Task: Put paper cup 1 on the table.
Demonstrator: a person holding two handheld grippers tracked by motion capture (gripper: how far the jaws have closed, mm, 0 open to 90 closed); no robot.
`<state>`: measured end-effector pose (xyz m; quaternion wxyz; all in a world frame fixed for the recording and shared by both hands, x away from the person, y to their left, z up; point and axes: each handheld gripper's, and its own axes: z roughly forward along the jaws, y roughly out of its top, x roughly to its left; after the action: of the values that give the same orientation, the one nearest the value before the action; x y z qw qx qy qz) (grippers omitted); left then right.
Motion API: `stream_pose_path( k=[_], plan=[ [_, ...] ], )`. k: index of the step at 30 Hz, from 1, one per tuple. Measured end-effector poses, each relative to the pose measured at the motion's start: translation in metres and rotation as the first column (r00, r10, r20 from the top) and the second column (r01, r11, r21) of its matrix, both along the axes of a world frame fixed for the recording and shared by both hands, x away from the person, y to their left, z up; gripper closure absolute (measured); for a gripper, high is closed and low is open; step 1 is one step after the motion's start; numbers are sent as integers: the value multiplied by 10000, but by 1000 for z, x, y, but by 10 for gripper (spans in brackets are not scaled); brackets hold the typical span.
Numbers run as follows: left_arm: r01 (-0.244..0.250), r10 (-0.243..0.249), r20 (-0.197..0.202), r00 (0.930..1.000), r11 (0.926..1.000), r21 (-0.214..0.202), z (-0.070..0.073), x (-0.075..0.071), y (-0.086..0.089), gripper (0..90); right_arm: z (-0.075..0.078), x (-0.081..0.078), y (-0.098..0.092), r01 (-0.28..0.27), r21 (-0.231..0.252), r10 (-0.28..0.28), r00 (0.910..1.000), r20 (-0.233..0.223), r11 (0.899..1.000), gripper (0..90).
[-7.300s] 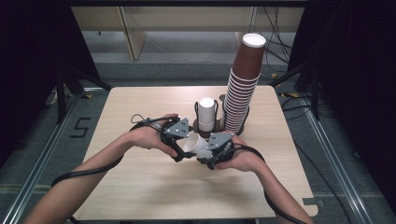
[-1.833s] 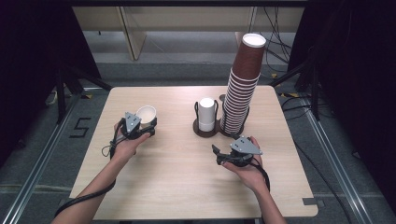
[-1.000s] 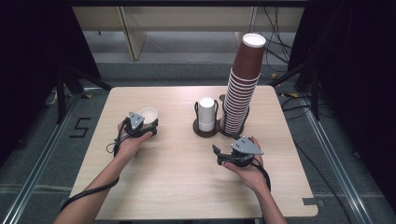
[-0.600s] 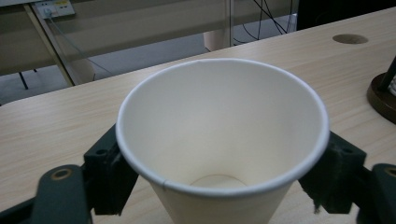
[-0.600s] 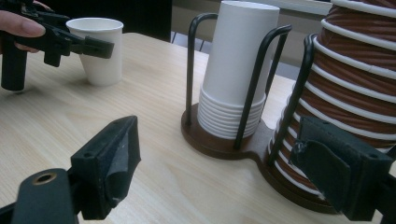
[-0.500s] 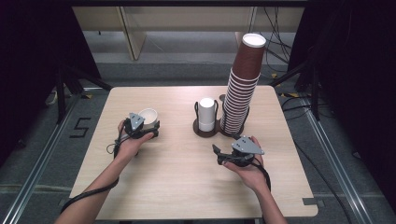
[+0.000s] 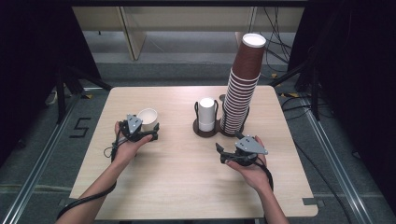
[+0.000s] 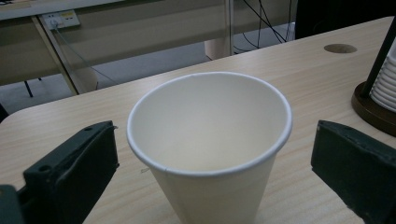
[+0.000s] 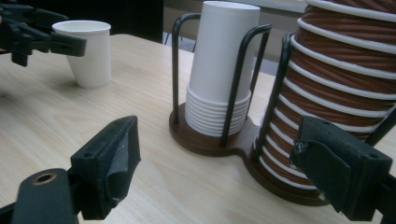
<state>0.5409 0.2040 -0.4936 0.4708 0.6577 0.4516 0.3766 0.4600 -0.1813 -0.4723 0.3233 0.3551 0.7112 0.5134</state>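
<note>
1 white cup (image 7: 147,118) stands upright at table left in the high view, your left gripper (image 7: 150,129) just opened around it, so back straight off without clipping it; left gripper view: cup (image 8: 209,144) between clear pads; right gripper (image 9: 219,172) view: empty, open.

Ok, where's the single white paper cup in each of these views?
High view: white cup left of centre, by the left gripper.
Left gripper view: cup centre, between open jaws.
Right gripper view: cup upper left.
Shared landmark: cup holder.
</note>
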Motion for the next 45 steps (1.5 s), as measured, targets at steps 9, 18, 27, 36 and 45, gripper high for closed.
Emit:
stream_pose_path(
  k=[9,18,27,36,45],
  plan=[
    [240,-227,418,9989,9992,-318,17,-13,0,0,7,-1,-6,323,178,-321,9994,-104,9993,154],
    [782,-750,610,9953,9955,-527,29,-20,-13,1,12,-1,-6,552,382,-544,9983,-200,9977,152],
    [1527,-1452,991,9844,9856,-730,40,-26,-27,6,19,0,-17,684,511,-683,9977,-30,9963,152],
    [1810,-1702,1237,9776,9800,-822,50,-25,-39,10,24,-2,-31,1119,594,-1125,9936,63,9919,152],
    [1916,-1807,1240,9757,9780,-828,52,-23,-45,16,23,-4,-38,1273,684,-1283,9917,98,9895,153]
  ],
)
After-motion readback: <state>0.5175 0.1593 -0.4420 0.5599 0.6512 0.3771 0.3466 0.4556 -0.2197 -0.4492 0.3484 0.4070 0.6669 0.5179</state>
